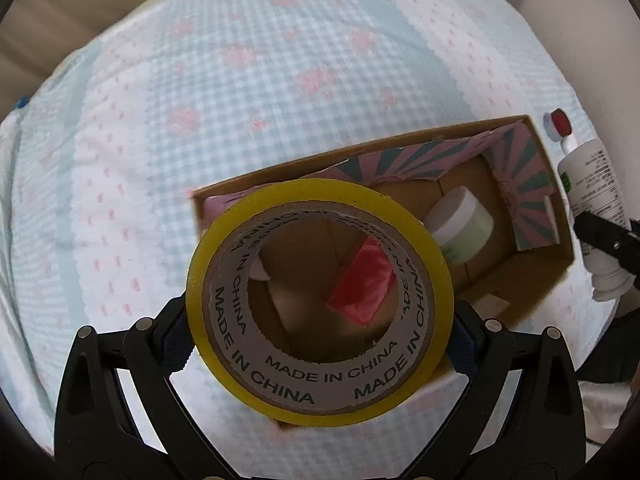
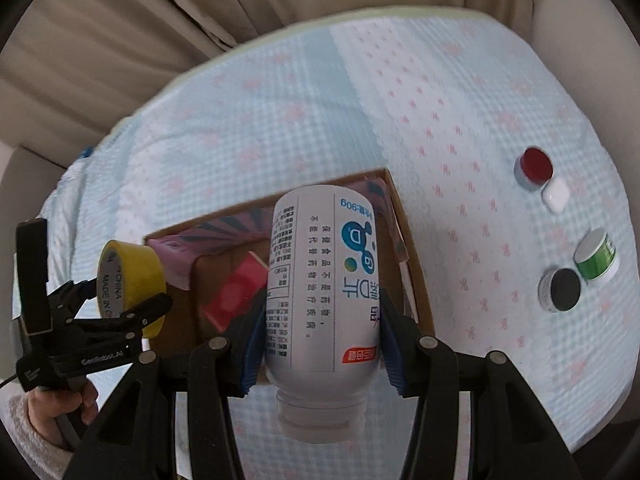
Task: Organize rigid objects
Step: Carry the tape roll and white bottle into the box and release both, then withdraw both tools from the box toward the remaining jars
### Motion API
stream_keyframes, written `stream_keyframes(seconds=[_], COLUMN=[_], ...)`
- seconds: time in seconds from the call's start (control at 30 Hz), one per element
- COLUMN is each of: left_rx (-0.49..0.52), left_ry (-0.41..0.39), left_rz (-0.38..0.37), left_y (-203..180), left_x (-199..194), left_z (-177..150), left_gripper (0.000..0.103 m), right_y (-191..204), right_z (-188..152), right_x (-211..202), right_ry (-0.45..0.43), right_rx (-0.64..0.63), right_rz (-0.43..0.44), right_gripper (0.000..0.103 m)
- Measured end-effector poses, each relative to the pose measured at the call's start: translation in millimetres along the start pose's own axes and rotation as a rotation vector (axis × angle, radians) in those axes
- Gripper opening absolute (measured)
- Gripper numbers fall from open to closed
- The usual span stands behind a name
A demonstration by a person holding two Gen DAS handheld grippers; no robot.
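My left gripper (image 1: 320, 344) is shut on a yellow tape roll (image 1: 320, 404), held above the near end of an open cardboard box (image 1: 560, 236). The box holds a red block (image 1: 362, 286) and a white jar (image 1: 460, 224). My right gripper (image 2: 322, 336) is shut on a white bottle (image 2: 320, 280) with blue print, cap end toward the camera, held over the box's right side (image 2: 412, 264). The tape roll (image 2: 132, 280) and left gripper (image 2: 120, 300) show at the left of the right wrist view. The bottle (image 1: 596, 200) shows at the right of the left wrist view.
The box sits on a bed with a blue-and-pink checked cover (image 2: 480, 120). Right of the box lie a red-lidded jar (image 2: 534, 170), a small white piece (image 2: 555, 196), a green-and-white jar (image 2: 596, 256) and a black-lidded jar (image 2: 560, 290). Beige curtains (image 2: 160, 20) hang behind.
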State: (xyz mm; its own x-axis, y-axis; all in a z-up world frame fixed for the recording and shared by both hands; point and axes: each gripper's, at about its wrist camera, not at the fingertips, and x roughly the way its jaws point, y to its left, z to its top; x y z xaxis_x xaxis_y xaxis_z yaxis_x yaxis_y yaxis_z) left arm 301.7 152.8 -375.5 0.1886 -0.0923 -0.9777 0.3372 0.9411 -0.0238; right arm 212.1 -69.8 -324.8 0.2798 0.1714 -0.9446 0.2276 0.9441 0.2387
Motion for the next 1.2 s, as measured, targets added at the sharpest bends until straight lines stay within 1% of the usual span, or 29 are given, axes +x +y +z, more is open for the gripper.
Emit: stream_keyframes(seconds=[0.1, 0.2, 0.27, 0.33, 0.37, 0.4, 0.43, 0.47, 0.5, 0.57, 0.73, 0.87, 1.03, 1.2], left_rx=[0.000, 0.002, 0.014, 0.036, 0.049, 0.063, 0.078, 0.090, 0.092, 0.089, 0.066, 0.046, 0.040, 0.009], left_ry=[0.024, 0.032, 0.025, 0.037, 0.038, 0.028, 0.022, 0.018, 0.021, 0.033, 0.031, 0.025, -0.006, -0.052], left_rz=[0.009, 0.016, 0.016, 0.004, 0.010, 0.024, 0.041, 0.053, 0.053, 0.049, 0.045, 0.047, 0.055, 0.055], left_y=[-2.6, -3.4, -5.3, -7.6, -9.8, -12.1, -14.4, -16.3, -16.6, -15.7, -11.9, -9.2, -9.3, -8.6], left_x=[17.5, 26.4, 28.5, 32.4, 32.8, 31.2, 29.7, 27.9, 27.2, 26.0, 19.0, 9.5, -13.9, -49.8], left_z=[6.2, 12.0, 14.9, 16.1, 16.0, 15.0, 13.6, 11.2, 9.2, 4.9, -5.2, -11.2, -19.4, -33.4], left_gripper=[0.098, 0.098, 0.099, 0.100, 0.103, 0.103, 0.103, 0.103, 0.103, 0.103, 0.103, 0.103, 0.103, 0.103], right_y=[-4.0, -5.6, -5.8, -4.8, -4.2, -4.2, -5.3, -6.1, -7.4, -10.5, -19.6, -16.9, -11.4, 0.3], right_z=[2.5, 5.0, 8.6, 11.7, 12.9, 13.1, 13.1, 13.3, 12.3, 10.3, 0.7, -1.5, -2.6, -7.1], right_x=[23.5, 42.5, 52.8, 61.5, 66.4, 69.7, 70.8, 69.9, 66.3, 62.1, 54.5, 48.3, 29.1, 4.2], right_ry=[0.033, 0.059, 0.063, 0.076, 0.097, 0.112, 0.115, 0.107, 0.083, 0.055, 0.040, 0.026, -0.001, -0.010], right_rx=[0.007, 0.008, -0.007, -0.034, -0.048, -0.053, -0.050, -0.049, -0.052, -0.054, -0.021, -0.037, -0.044, -0.059], right_rz=[-0.009, -0.007, -0.012, -0.019, -0.019, -0.021, -0.026, -0.024, -0.013, -0.004, 0.022, 0.003, -0.001, 0.014], right_gripper=[0.046, 0.046, 0.046, 0.046, 0.047, 0.051, 0.071, 0.099, 0.103, 0.103, 0.103, 0.103, 0.103, 0.103])
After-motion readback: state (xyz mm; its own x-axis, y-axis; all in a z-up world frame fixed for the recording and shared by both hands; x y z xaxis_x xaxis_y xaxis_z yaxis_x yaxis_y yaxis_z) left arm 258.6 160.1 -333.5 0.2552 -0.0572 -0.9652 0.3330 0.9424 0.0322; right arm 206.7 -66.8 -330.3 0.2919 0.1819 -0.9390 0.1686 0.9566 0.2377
